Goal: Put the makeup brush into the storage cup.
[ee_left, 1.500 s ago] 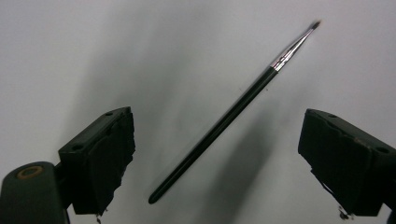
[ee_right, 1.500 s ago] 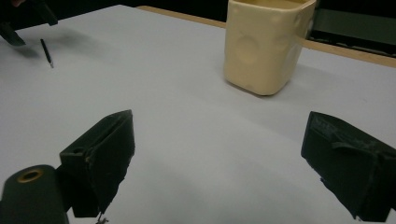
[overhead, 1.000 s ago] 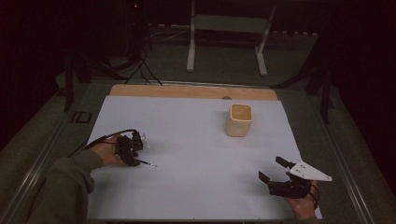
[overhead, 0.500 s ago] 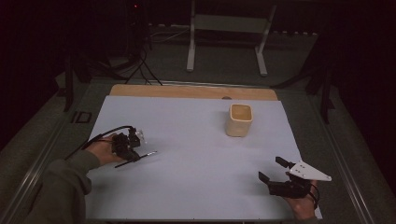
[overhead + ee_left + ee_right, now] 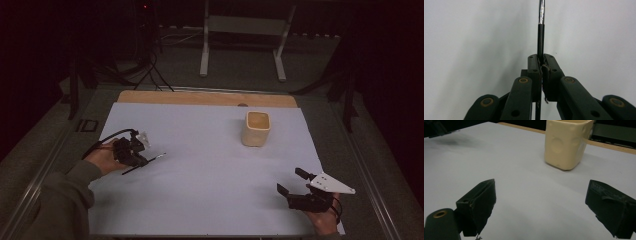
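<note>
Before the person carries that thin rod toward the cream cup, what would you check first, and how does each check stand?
1. Left hand-held gripper shut on the thin rod: ok.
2. Rod lifted clear of the white table sheet: cannot tell.
3. Cream cup upright, mouth open: ok.
4. Sheet between rod and cup free of obstacles: ok.
5. Right hand-held gripper open, apart from the cup: ok.

No legible text or labels anywhere.

A white table top (image 5: 200, 190), wood-edged at the far side, carries a cream, seemingly square cup (image 5: 257, 128).
</note>
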Action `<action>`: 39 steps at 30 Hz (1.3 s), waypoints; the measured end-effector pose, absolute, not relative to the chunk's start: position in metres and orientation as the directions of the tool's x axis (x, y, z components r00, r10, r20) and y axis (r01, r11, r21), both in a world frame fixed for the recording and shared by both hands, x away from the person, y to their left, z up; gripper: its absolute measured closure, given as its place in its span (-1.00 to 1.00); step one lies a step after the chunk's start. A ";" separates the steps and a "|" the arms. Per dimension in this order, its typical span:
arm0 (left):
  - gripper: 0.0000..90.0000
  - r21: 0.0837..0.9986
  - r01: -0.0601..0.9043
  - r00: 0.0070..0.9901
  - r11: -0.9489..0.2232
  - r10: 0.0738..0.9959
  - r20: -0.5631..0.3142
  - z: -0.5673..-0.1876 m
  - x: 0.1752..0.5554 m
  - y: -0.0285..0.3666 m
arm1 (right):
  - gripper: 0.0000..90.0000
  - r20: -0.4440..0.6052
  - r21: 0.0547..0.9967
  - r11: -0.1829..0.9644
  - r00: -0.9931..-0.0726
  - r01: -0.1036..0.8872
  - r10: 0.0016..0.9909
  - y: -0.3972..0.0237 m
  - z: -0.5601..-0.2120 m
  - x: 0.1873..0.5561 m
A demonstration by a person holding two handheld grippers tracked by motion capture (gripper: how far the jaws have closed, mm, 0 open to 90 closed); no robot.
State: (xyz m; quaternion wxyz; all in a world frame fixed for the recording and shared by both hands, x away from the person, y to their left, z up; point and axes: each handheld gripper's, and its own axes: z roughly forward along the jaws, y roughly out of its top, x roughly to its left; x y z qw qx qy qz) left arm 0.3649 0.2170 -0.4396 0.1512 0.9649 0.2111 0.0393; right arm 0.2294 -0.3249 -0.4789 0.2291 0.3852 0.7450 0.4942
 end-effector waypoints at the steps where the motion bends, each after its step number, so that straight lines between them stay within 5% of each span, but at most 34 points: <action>1: 0.92 0.325 0.401 0.903 -0.856 0.429 0.015 -0.437 0.365 0.219 | -0.79 0.040 0.913 0.215 -0.599 0.348 0.800 -0.325 -0.479 0.229; 25: 0.92 0.617 0.429 0.820 -0.660 0.571 0.041 -0.402 0.360 0.247 | -0.79 0.037 0.915 0.213 -0.598 0.342 0.801 -0.326 -0.478 0.229; 39: 0.92 0.832 0.361 0.732 -0.422 0.681 0.028 -0.393 0.345 0.254 | -0.79 0.038 0.916 0.211 -0.595 0.343 0.803 -0.326 -0.478 0.229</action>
